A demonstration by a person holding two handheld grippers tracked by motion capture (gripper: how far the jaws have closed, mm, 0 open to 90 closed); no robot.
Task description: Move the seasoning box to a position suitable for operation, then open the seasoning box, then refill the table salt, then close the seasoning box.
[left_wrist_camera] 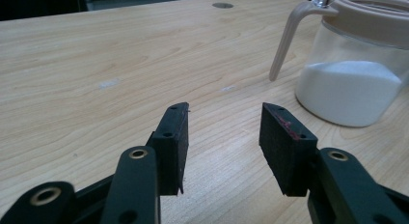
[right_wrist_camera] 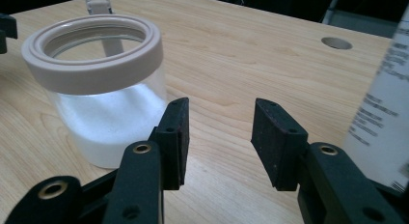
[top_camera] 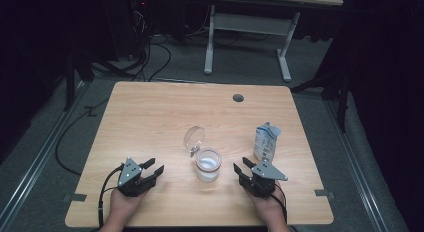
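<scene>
left gripper: jaws spread, empty, left of jar | right gripper: spread, empty, between jar and carton | jar holds white powder, perhaps sugar

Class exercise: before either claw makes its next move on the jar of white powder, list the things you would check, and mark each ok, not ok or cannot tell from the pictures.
1. Jar upright on the table: ok.
2. Jar's hinged lid swung open: ok.
3. Left claw open, nothing between its jaws: ok.
4. Right claw open, nothing between its jaws: ok.
5. Carton upright, apart from the jar: ok.
6. Carton's spout opened: cannot tell.
</scene>
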